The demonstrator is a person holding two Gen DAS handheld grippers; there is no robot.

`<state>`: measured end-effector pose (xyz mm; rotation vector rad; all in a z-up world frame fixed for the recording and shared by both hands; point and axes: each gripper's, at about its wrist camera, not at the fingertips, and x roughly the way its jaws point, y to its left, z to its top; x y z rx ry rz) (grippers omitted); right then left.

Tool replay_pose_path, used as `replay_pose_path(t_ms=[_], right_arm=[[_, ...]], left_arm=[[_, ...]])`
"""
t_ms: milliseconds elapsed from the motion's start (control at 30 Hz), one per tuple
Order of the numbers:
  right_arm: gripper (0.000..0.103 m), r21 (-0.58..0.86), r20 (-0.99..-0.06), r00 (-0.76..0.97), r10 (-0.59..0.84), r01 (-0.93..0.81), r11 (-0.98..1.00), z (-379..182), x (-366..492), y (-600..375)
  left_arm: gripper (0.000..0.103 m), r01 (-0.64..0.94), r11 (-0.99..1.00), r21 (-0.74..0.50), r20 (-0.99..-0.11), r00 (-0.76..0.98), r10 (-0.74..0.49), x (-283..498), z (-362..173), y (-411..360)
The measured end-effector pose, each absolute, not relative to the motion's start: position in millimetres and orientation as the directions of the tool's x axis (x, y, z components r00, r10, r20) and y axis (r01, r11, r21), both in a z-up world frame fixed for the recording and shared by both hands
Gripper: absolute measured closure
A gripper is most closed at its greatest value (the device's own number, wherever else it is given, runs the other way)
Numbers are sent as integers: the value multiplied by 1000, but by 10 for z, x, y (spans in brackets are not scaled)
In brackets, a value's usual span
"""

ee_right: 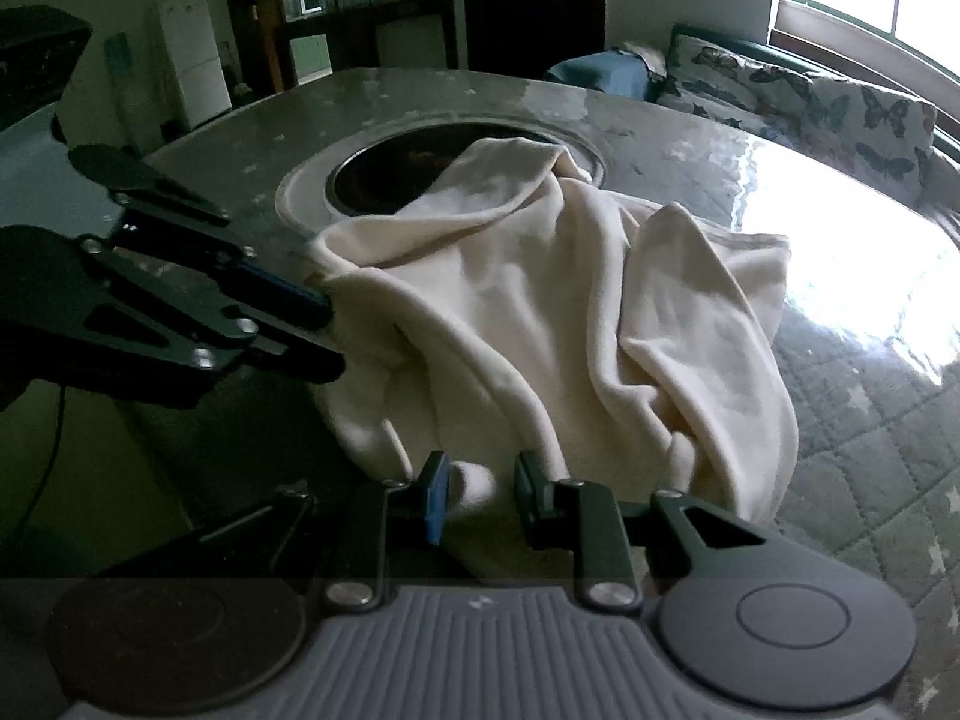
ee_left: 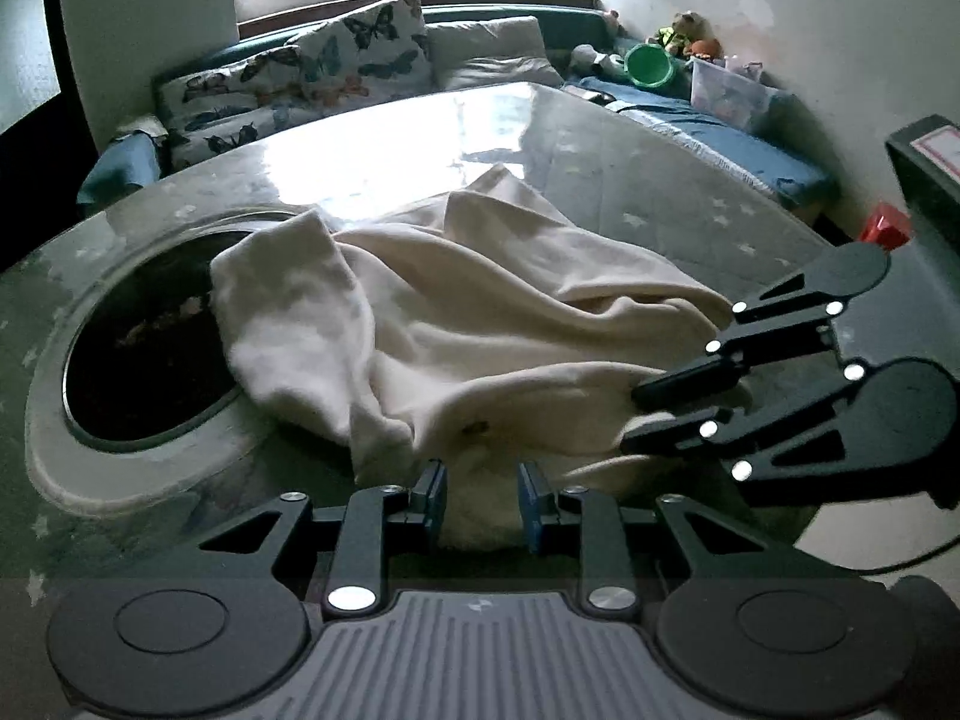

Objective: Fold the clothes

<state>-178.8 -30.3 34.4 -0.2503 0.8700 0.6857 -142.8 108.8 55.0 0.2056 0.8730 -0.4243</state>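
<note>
A cream-coloured garment (ee_left: pixel 468 324) lies crumpled on the table, one end draped over the dark round opening (ee_left: pixel 144 354). It also shows in the right wrist view (ee_right: pixel 540 324). My left gripper (ee_left: pixel 480 501) is partly open, its fingers either side of the garment's near edge. It shows at the left of the right wrist view (ee_right: pixel 327 330), fingertips against the cloth. My right gripper (ee_right: pixel 480 498) is partly open with a cloth fold between its fingers. It shows in the left wrist view (ee_left: pixel 636 414), fingertips at the garment's right edge.
The table (ee_left: pixel 630 180) has a quilted star-pattern cover under a glossy sheet. A sofa with butterfly cushions (ee_left: pixel 336 60) stands behind it under a window. A clear storage box (ee_left: pixel 729 87) and toys sit at the far right. A dark box (ee_left: pixel 927 168) stands at the right edge.
</note>
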Motion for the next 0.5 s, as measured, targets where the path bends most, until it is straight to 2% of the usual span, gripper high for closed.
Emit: replay_pose_path(t_ms=[500], right_arm=[[84,72,-775,437,457,-657,750,309,-1767,-312]], left_arm=[[74,409,912,-42,-810,520,-270,-1179,318,1085]])
